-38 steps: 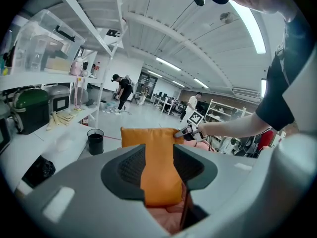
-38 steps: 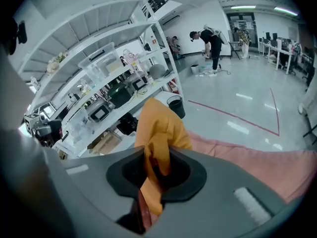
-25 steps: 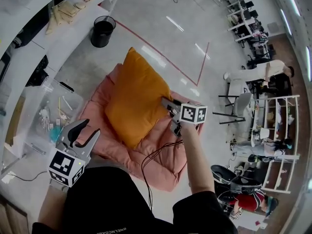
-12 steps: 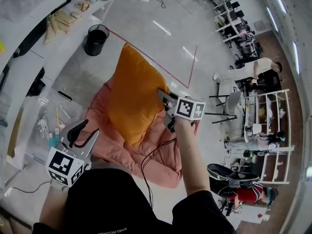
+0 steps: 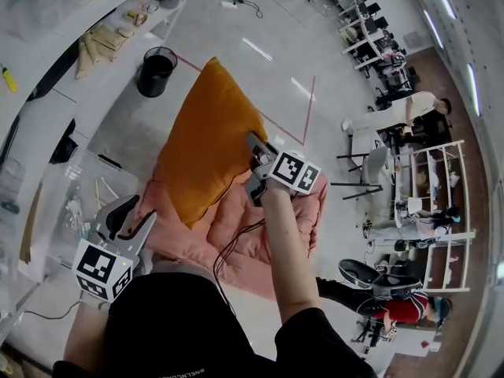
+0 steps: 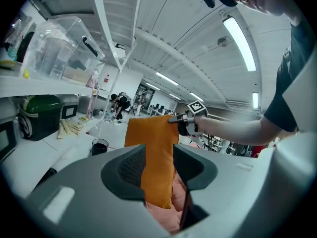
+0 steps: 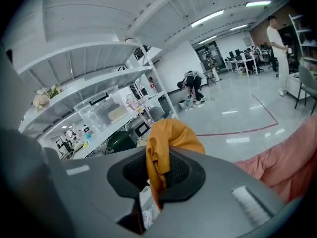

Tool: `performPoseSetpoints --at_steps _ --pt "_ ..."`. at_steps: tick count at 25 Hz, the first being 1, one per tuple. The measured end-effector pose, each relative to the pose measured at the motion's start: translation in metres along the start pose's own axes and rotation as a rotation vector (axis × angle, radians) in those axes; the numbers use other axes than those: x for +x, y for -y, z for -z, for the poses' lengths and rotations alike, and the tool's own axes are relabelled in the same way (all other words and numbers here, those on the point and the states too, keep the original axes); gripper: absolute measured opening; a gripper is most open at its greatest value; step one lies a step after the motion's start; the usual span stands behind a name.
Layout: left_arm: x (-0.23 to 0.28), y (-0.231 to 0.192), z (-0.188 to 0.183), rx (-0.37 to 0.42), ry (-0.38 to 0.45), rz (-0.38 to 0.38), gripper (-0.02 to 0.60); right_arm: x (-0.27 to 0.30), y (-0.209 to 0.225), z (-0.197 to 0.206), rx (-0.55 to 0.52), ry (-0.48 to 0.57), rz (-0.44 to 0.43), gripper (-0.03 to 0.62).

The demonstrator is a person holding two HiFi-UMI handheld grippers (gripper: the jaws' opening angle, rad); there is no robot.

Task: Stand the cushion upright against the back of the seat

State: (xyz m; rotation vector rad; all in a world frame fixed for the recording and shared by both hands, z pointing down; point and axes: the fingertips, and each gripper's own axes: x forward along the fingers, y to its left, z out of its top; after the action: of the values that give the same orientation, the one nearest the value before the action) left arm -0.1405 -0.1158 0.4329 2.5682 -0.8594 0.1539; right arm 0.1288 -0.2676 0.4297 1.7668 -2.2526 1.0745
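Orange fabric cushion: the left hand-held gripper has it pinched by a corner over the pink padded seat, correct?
No, the right hand-held gripper has the orange fabric cushion pinched by a corner over the pink padded seat; the right gripper view shows it.

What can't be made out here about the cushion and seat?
Head view: the cushion covers much of the seat; which side is its back is unclear.
Left gripper view: the left gripper hides most of the cushion's lower edge; contact with the seat unclear.
Right gripper view: the right gripper shows only a pinched fold.
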Motion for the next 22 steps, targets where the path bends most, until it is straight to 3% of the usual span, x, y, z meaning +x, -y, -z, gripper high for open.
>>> performPoseSetpoints --at_steps 6,14,22 --pt "-0.004 -0.004 0.003 0.010 -0.012 -0.002 0.181 0.014 -0.003 0.026 0.095 0.106 0.008 0.048" --pt "0.002 0.006 0.015 0.019 -0.055 0.021 0.181 -0.004 0.025 0.108 0.186 0.248 0.103 0.046" --pt "0.016 0.033 0.033 0.046 -0.121 0.081 0.181 -0.048 0.059 0.156 0.217 0.286 0.152 0.046"
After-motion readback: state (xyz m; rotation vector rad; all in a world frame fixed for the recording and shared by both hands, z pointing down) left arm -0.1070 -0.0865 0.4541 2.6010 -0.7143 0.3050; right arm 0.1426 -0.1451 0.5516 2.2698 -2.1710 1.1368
